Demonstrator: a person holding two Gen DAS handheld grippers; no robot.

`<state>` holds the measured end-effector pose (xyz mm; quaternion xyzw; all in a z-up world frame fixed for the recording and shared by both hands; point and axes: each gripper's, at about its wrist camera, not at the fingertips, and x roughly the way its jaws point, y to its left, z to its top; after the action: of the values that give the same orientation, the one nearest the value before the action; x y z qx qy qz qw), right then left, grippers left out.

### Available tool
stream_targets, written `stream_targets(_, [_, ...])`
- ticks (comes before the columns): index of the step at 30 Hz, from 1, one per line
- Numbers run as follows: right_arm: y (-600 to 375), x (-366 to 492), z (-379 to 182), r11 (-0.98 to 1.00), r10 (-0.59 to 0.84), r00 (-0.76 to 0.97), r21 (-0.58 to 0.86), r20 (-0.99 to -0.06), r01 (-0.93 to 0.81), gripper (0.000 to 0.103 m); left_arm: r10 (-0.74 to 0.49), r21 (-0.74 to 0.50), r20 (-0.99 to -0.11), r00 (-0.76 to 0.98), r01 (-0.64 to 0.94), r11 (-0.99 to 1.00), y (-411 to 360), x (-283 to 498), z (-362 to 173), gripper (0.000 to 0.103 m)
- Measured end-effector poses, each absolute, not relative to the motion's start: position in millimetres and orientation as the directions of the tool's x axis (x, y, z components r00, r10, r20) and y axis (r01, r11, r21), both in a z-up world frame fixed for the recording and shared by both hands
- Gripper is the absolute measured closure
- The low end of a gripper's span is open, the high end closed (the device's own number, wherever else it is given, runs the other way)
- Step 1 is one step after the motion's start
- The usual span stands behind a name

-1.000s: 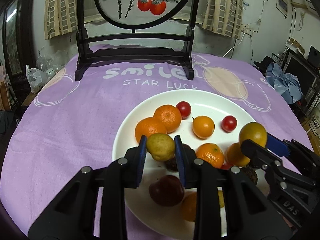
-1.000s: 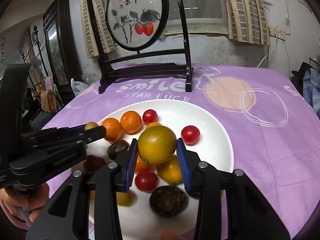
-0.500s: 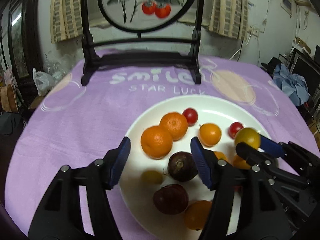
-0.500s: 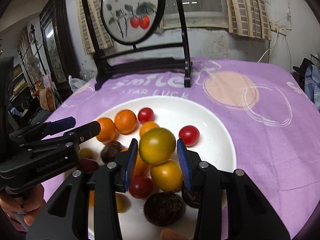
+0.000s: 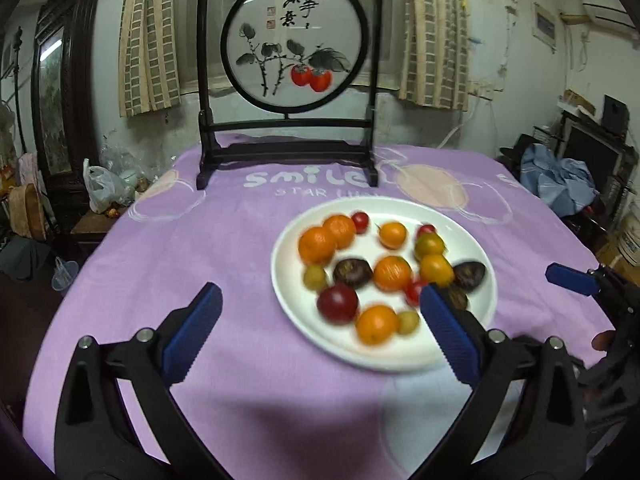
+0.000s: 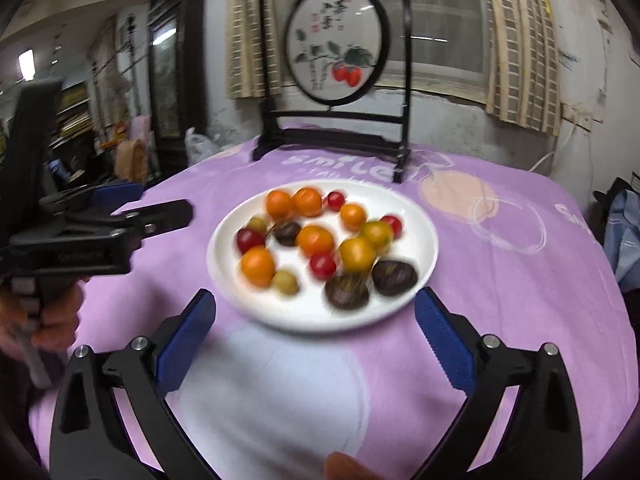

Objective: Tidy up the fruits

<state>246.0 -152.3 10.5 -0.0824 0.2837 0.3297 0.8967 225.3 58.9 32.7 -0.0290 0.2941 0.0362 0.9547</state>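
A white plate (image 5: pixel 472 344) on the purple cloth holds several fruits: oranges (image 5: pixel 317 245), red cherry tomatoes (image 5: pixel 360 222), dark passion fruits (image 5: pixel 352 272), small yellow-green fruits (image 5: pixel 315 276) and a yellow-green orange (image 5: pixel 429 245). The plate also shows in the right wrist view (image 6: pixel 420 216). My left gripper (image 5: pixel 320 332) is open wide and empty, held back above the plate's near edge. My right gripper (image 6: pixel 316 332) is open wide and empty, just short of the plate. Both views are motion-blurred.
A dark wooden stand with a round painted screen (image 5: pixel 289 52) stands at the table's far side. The purple tablecloth (image 5: pixel 180 248) covers the round table. Clutter, bags and furniture sit beyond the table's left and right edges.
Both grippers opened and drew back from the plate. The left let go of the small yellow-green fruit, the right let go of the yellow-green orange; both now lie on the plate.
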Motion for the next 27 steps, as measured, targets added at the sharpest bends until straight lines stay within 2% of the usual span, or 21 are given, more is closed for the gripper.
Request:
stream_targets(9, [-162, 200, -21, 0.757, 0.466, 0.616, -0.073, -0.635, -0.649, 0.001, 0.044, 0.017, -0.627, 0.778, -0.044, 0.999, 40, 196, 4, 0.002])
stream_targets(27, [-181, 211, -24, 0.809, 0.447, 0.606, 0.008, -0.658, -0.588, 0.001, 0.039, 0.021, -0.646, 0.762, -0.034, 0.999, 43, 189, -3, 0.002])
